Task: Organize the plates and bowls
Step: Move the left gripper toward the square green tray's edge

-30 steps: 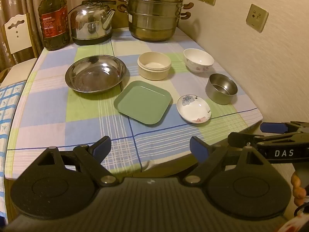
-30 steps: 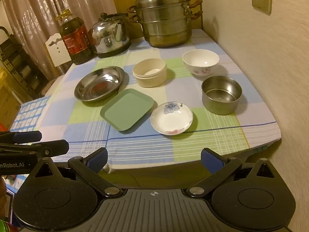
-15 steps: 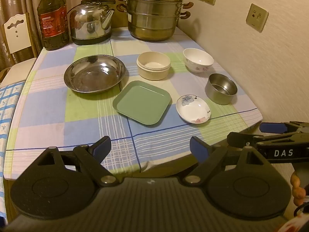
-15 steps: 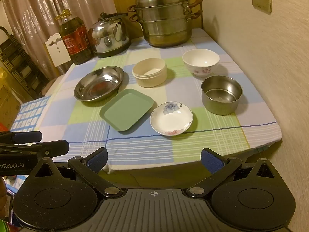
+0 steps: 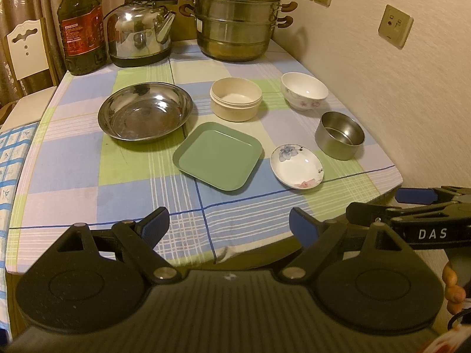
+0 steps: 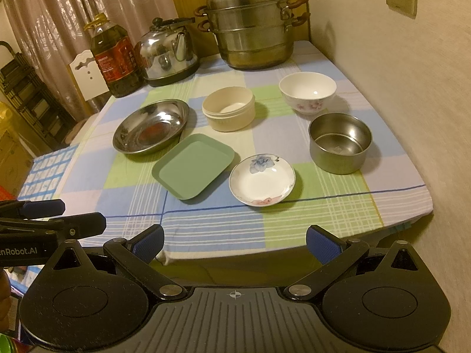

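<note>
On the checked tablecloth lie a green square plate (image 5: pixel 218 155) (image 6: pixel 193 166), a small flowered saucer (image 5: pixel 296 162) (image 6: pixel 262 179), a wide steel dish (image 5: pixel 144 111) (image 6: pixel 151 127), a cream round bowl (image 5: pixel 236 98) (image 6: pixel 228 108), a white floral bowl (image 5: pixel 304 91) (image 6: pixel 307 91) and a steel bowl (image 5: pixel 339 134) (image 6: pixel 339 142). My left gripper (image 5: pixel 229 226) hovers open at the table's near edge, holding nothing. My right gripper (image 6: pixel 235 240) is open too, short of the saucer. Each gripper shows at the side of the other's view.
Along the back stand an oil bottle (image 5: pixel 81 26), a steel kettle (image 5: pixel 140 32) and a stacked steamer pot (image 5: pixel 237 20). The wall (image 5: pixel 397 94) runs close along the table's right side. A white chair (image 5: pixel 26 50) stands at the far left.
Both views have edged slightly nearer the table; the dishes have not moved and both grippers stay open.
</note>
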Action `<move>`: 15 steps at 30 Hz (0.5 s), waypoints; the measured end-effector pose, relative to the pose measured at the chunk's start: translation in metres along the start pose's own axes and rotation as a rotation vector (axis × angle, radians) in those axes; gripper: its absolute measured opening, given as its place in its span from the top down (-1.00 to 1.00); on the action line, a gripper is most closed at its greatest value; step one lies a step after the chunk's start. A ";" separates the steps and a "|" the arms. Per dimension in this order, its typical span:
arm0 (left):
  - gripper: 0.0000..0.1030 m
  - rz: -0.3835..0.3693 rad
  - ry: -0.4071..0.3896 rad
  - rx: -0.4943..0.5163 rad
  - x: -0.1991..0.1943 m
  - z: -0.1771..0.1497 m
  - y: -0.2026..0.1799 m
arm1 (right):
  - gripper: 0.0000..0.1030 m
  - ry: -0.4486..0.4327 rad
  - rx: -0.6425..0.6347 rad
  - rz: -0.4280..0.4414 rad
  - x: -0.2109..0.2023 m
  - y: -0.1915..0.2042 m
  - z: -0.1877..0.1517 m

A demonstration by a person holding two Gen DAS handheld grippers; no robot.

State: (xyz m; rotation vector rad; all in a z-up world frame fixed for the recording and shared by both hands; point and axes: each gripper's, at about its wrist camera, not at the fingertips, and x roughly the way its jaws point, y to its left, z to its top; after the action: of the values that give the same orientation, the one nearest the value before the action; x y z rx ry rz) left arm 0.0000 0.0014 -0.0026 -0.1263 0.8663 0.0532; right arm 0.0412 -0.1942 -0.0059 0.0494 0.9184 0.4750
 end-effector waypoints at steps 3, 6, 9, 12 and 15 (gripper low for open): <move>-0.69 -0.001 -0.001 -0.005 0.002 -0.002 0.005 | -0.99 -0.001 0.003 0.013 0.003 0.001 0.001; -0.69 0.008 0.000 -0.011 0.004 0.000 0.009 | -0.99 -0.009 0.004 0.030 0.005 0.000 0.003; -0.69 0.019 0.004 -0.022 0.005 0.002 0.014 | -0.99 -0.011 0.009 0.052 0.008 -0.001 0.006; -0.69 0.023 0.002 -0.031 0.006 0.004 0.023 | -0.99 -0.003 0.013 0.067 0.014 0.002 0.007; -0.68 0.028 -0.003 -0.034 0.009 0.005 0.033 | -0.99 0.015 0.018 0.076 0.023 0.004 0.007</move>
State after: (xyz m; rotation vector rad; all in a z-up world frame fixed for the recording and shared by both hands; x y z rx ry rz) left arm 0.0067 0.0346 -0.0090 -0.1461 0.8643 0.0945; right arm 0.0571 -0.1801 -0.0175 0.0969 0.9376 0.5381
